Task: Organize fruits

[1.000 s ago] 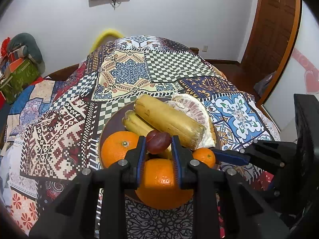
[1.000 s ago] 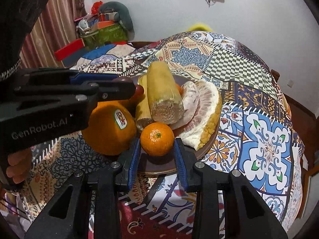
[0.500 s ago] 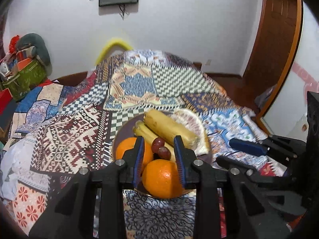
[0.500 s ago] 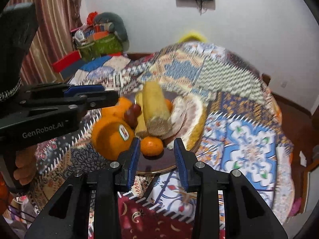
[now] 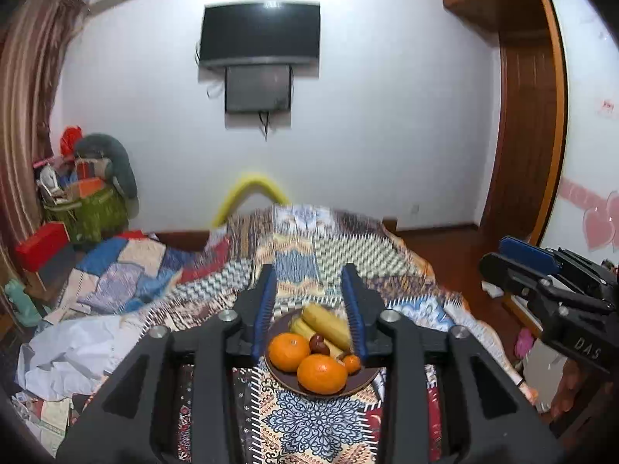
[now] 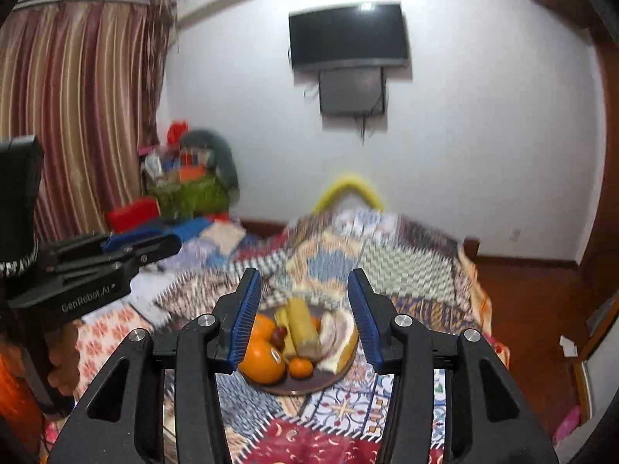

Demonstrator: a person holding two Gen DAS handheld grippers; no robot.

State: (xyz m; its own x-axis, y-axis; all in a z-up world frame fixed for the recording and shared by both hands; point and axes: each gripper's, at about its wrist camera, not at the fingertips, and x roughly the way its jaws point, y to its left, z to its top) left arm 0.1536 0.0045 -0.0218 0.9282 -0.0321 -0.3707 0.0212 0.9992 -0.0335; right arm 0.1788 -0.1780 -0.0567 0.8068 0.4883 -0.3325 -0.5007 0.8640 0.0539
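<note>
A dark round plate (image 5: 363, 383) (image 6: 332, 377) sits on the patchwork cloth and holds two large oranges (image 5: 322, 373) (image 6: 263, 361), a small tangerine (image 5: 352, 362) (image 6: 300, 368), dark red grapes (image 5: 318, 343) (image 6: 277, 334), corn cobs (image 5: 327, 325) (image 6: 301, 323) and pomelo pieces (image 6: 338, 338). My left gripper (image 5: 309, 313) is open and empty, held well back and above the plate. My right gripper (image 6: 305, 315) is open and empty, also well back from the plate. Each gripper shows at the side of the other's view (image 5: 541, 278) (image 6: 116, 255).
The patchwork cloth (image 5: 309, 255) covers a round table. A yellow chair back (image 5: 251, 193) stands behind it. Baskets and boxes (image 5: 85, 201) are piled at the left by the curtain. A TV (image 5: 261, 34) hangs on the wall. A wooden door (image 5: 530, 135) is at the right.
Both grippers have pulled back and up, away from the plate, which now looks small and far. Both stay open and empty. The fruit has not moved.
</note>
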